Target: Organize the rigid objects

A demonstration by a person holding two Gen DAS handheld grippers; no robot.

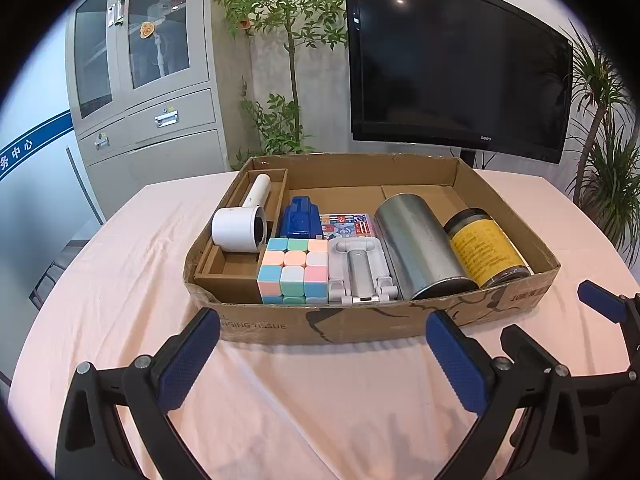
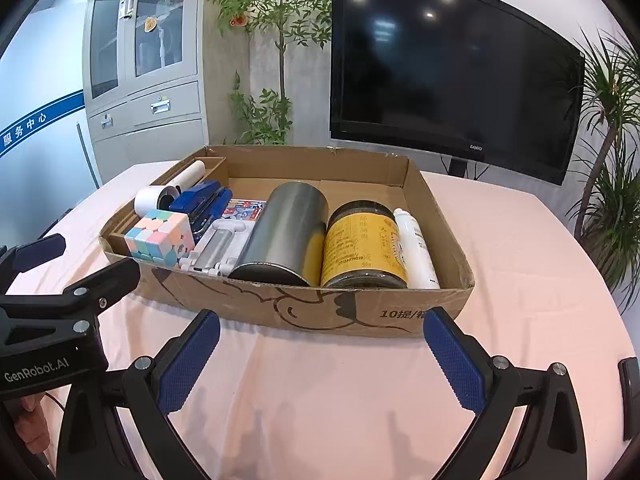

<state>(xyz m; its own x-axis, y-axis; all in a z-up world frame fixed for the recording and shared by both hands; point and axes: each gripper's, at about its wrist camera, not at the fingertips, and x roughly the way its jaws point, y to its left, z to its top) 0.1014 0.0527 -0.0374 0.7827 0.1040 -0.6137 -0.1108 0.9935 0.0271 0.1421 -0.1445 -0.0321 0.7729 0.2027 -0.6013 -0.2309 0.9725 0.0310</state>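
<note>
A shallow cardboard box (image 1: 360, 322) (image 2: 320, 304) stands on the pink table. In it lie a pastel cube (image 1: 294, 272) (image 2: 158, 236), a grey phone stand (image 1: 360, 270) (image 2: 218, 246), a metal can (image 1: 420, 246) (image 2: 286, 228), a yellow-labelled jar (image 1: 486, 246) (image 2: 362, 246), a blue stapler (image 1: 300, 218) (image 2: 202, 202), a white handheld device (image 1: 244, 222) (image 2: 160, 196) and a white bottle (image 2: 416, 248). My left gripper (image 1: 322, 342) and my right gripper (image 2: 320, 340) are both open and empty, just in front of the box.
A card pack (image 1: 350, 226) lies behind the phone stand. A black monitor (image 1: 456, 60) stands behind the table, with plants (image 1: 280, 80) and a grey cabinet (image 1: 140, 80) at the back. The right gripper shows at the right edge of the left wrist view (image 1: 600, 312).
</note>
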